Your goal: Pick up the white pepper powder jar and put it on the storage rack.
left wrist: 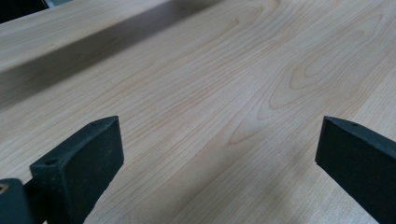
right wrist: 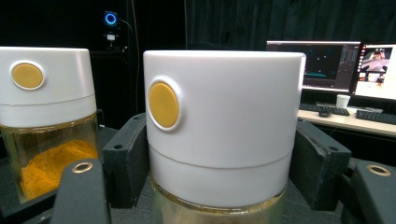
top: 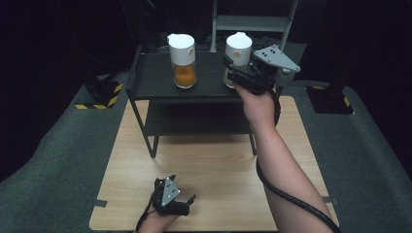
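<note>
On the top of the black two-tier shelf point(top: 155, 82) at the far end of the wooden table point(top: 218, 165), the right gripper point(top: 232, 73) is clamped around a glass jar with a white lid point(top: 238, 48). The person's right forearm point(top: 286, 170) stretches up from the bottom right of the high view, nearly straight, with the hand point(top: 260, 104) wrapped around the gripper's body from below and behind, and the grey three-cornered plate facing up and to the right. A black cable trails back along that arm. In the right gripper view the two black jaws press on either side of the jar point(right wrist: 219, 130), just under the broad white lid with its round yellow button, so the grip sits high on the jar rather than at its base; the jar stands upright on the shelf top. Just beside it to the left, apart from it, stands a second jar with orange powder point(top: 183, 60), also upright and with the same white lid. The left gripper point(top: 189, 200) rests low at the near edge of the table, well apart from the shelf, with only a little of the left hand point(top: 155, 221) visible at the bottom edge. Its plate faces up and its jaws point toward the right. In the left gripper view those jaws stand wide apart over bare wood grain, grasping nothing.
</note>
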Tool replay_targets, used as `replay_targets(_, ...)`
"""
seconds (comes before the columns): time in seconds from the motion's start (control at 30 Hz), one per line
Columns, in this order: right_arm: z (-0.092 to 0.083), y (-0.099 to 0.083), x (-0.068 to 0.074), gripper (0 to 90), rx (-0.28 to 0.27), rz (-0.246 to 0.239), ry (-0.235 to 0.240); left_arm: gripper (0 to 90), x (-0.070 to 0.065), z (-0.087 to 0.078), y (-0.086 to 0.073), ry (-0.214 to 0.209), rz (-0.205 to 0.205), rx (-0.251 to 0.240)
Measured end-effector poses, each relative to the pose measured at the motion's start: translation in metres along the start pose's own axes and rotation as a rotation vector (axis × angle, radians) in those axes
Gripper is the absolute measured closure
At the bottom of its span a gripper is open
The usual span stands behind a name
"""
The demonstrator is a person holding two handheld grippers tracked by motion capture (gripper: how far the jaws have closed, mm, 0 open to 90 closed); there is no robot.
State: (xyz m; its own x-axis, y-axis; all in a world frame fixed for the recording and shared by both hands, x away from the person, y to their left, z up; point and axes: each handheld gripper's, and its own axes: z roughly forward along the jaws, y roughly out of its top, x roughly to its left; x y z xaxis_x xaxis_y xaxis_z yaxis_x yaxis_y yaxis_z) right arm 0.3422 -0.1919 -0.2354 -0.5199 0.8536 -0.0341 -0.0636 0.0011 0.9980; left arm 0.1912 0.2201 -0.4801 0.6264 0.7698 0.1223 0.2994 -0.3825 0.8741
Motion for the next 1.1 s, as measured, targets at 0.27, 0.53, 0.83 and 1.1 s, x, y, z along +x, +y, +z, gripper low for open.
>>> replay_targets(0.27,0.0,0.004,0.002,23.0,0.018,0.004,-0.006,1.3,0.0,0.0,0.0,0.0,0.001,0.001)
replay_targets(0.53,-0.002,0.006,0.004,9.3,0.022,-0.007,-0.011,1.3,0.0,0.001,0.001,-0.002,0.004,0.006)
replay_targets(0.83,-0.009,0.007,0.005,0.0,0.02,-0.011,-0.01,1.3,-0.001,0.001,0.002,0.001,0.009,0.011)
replay_targets(1.1,-0.02,0.005,0.002,0.0,0.01,-0.006,-0.008,1.2,-0.001,0.001,0.003,0.003,0.012,0.014)
